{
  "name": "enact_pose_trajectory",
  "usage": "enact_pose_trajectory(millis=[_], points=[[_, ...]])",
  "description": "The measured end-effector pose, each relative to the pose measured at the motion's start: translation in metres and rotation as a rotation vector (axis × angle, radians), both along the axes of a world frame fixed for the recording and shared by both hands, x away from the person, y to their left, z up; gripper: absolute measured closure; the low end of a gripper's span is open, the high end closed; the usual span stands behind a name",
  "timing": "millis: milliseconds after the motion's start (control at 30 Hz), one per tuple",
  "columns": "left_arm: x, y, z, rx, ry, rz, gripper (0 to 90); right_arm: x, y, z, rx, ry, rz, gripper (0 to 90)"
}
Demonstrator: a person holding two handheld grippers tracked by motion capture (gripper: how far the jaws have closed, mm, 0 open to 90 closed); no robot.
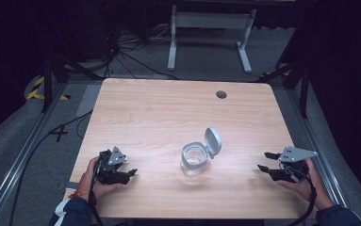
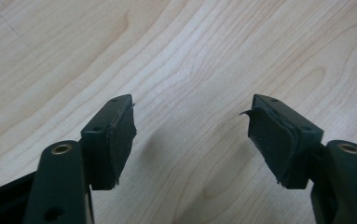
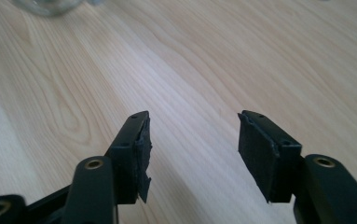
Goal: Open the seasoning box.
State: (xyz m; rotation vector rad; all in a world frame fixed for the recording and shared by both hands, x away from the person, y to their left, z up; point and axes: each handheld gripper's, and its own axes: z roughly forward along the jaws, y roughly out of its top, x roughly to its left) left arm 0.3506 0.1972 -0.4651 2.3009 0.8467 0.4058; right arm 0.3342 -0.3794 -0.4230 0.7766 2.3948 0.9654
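Surface: pale rounded-corner wooden table [image 1: 159, 113], centre frame.
On it: clear glass jar [image 1: 194, 161] with open grey hinged lid, lower centre-right.

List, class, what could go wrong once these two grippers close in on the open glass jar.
1. The glass jar is clear and smooth, so open jaws of the right gripper might slip or tip it.
2. Its hinged lid stands up on the far right, where an approaching jaw could snag it.
3. The left gripper may nudge the jar across the table.
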Motion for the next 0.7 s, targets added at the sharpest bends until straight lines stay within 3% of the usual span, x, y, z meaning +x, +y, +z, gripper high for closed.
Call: enact_pose_trajectory(millis=[167, 267, 367, 700], points=[[0.000, 0.007, -0.008, -0.041, 0.018, 0.012, 25.8, -0.007, -0.025, -0.022, 0.034, 0.028, -0.089, 36.5], [-0.001, 0.010, -0.010, -0.067, 0.028, 0.030, 22.8, -0.010, -0.034, -0.029, 0.056, 0.041, -0.125, 34.2], [-0.002, 0.013, -0.015, -0.105, 0.012, 0.042, 19.9, -0.012, -0.040, -0.035, 0.074, 0.061, -0.137, 33.2], [-0.003, 0.014, -0.016, -0.105, 0.001, 0.055, 16.7, -0.013, -0.045, -0.043, 0.116, 0.098, -0.171, 27.6]])
